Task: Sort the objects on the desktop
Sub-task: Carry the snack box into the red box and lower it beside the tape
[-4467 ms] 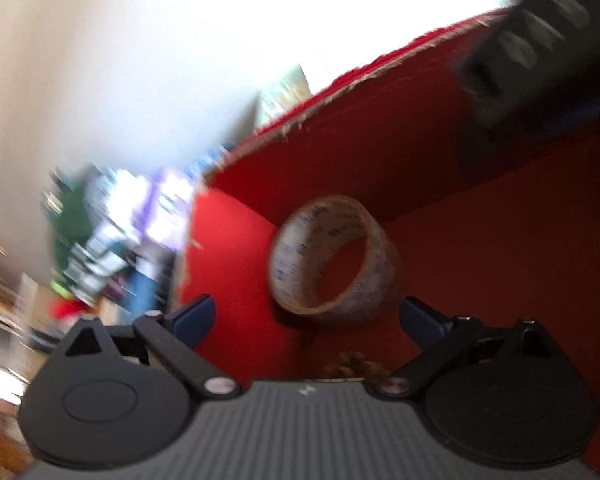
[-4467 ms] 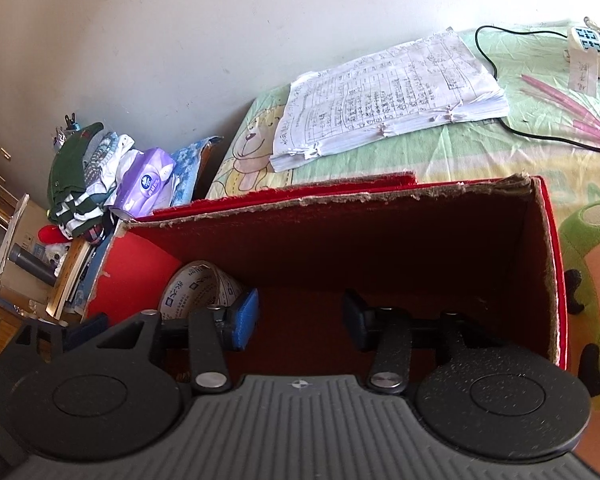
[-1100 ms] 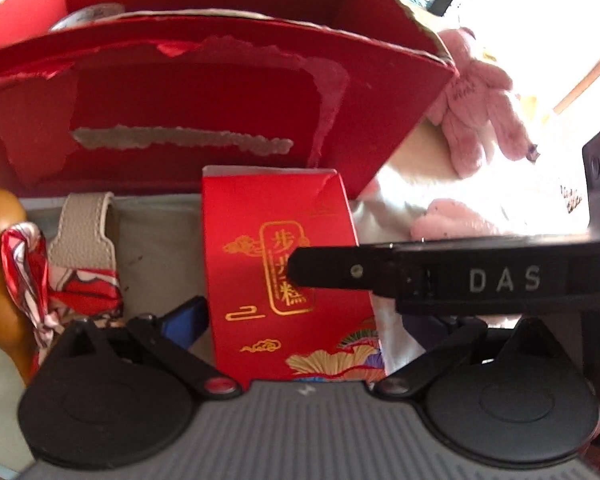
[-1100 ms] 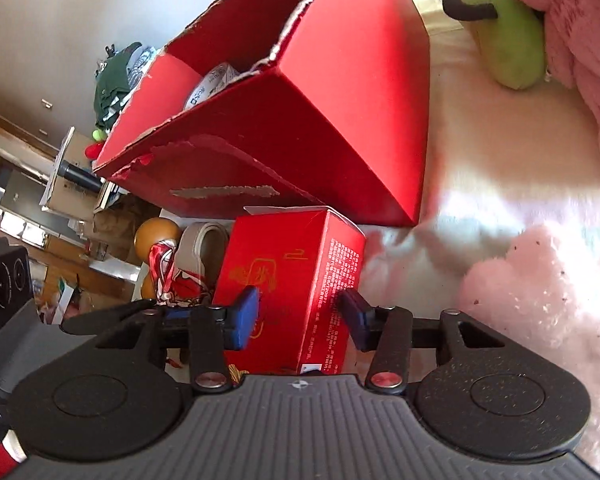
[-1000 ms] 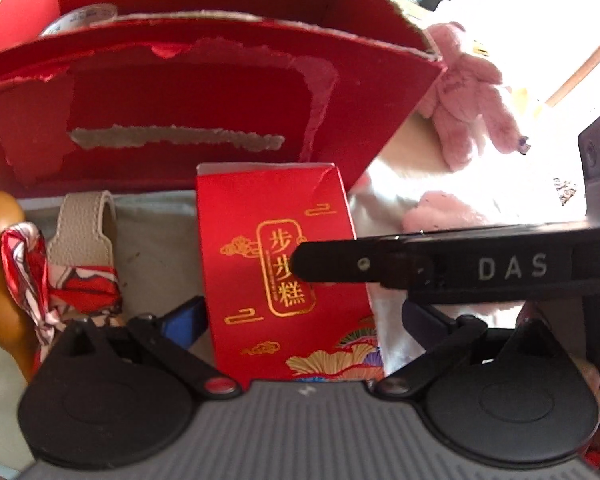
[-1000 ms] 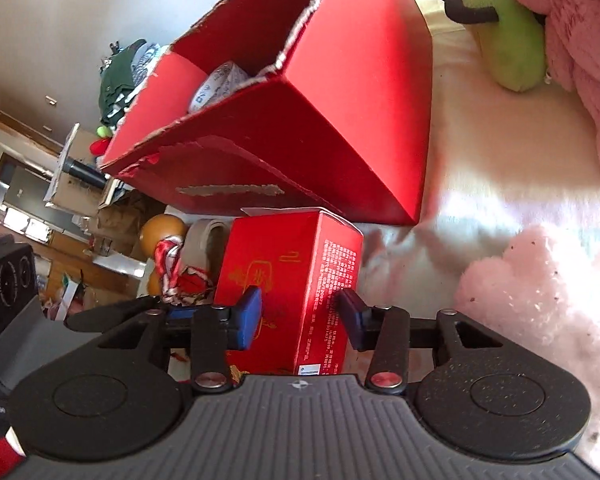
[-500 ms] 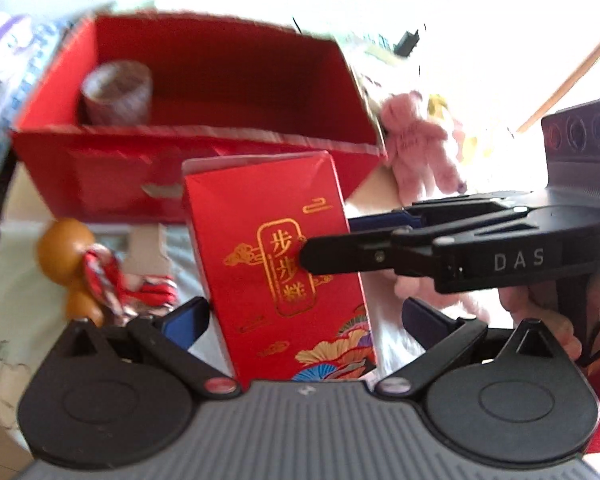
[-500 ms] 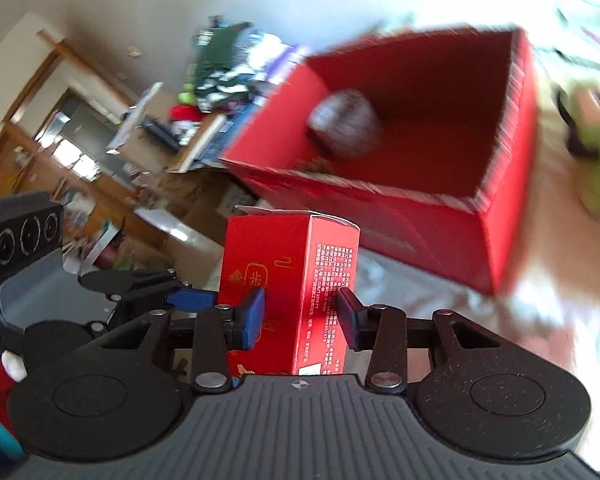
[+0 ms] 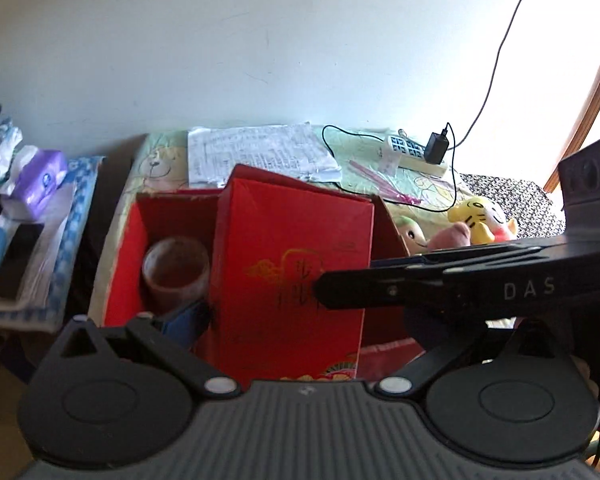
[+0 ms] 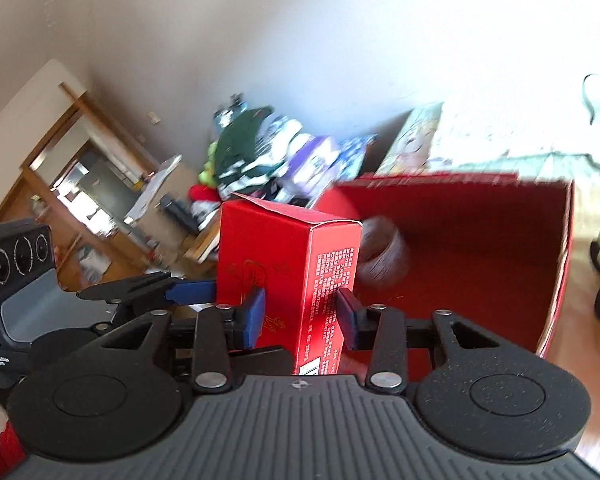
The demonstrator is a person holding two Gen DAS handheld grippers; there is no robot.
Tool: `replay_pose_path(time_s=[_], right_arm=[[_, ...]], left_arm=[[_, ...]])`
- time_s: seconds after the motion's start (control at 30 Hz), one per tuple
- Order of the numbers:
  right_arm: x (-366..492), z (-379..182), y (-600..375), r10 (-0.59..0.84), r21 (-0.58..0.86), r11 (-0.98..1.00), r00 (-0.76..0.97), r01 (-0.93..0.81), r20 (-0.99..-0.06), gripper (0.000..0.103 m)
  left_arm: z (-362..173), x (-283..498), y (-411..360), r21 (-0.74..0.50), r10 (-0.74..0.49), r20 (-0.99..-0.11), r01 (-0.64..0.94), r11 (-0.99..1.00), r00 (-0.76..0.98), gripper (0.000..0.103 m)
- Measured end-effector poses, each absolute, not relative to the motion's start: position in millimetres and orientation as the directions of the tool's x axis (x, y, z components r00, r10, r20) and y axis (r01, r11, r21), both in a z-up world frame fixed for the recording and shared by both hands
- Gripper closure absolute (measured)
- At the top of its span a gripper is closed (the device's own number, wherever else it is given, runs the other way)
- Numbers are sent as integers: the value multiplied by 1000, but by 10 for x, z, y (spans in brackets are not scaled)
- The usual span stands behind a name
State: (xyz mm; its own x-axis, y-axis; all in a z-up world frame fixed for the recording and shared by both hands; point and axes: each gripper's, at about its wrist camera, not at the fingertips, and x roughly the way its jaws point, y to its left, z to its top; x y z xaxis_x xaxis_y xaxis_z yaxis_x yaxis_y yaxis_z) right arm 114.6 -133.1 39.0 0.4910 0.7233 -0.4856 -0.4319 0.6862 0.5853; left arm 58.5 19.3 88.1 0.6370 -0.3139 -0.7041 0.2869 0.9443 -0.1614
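A red carton with gold print [image 10: 288, 264] is clamped by its two narrow sides in my right gripper [image 10: 300, 312], which is shut on it and holds it upright in the air. Behind it stands the big open red box [image 10: 480, 240] with a roll of tape [image 10: 384, 260] inside. In the left wrist view the carton [image 9: 284, 272] hangs in front of the red box [image 9: 140, 216] and the tape roll [image 9: 176, 268]. My left gripper [image 9: 300, 320] is open, its fingers wide on either side of the carton. The right gripper [image 9: 348, 280] reaches in from the right.
A stack of papers [image 9: 260, 152], a power strip with a charger [image 9: 412, 152] and plush toys [image 9: 480, 216] lie behind and to the right of the red box. A purple tissue pack [image 9: 40, 180] and a pile of clothes [image 10: 252, 148] sit to its left.
The carton has been lifted off the table by the right gripper and now hangs level with the red box's opening. Both grippers rose; the left one stayed open.
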Motion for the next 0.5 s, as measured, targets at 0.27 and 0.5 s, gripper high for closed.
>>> replay_pose_path(time_s=[0.27,0.5], right_arm=[[1571,175,-1291,608,547,784,536,-293,-585,62],[1850,-115,-1277,549,531,826,484,-189,-681,63]], left_arm=[[477,1394,147,-234,-375,-769,317,919,518,1],[7,1754,93,-264,-378,-836,313,913,398,1]])
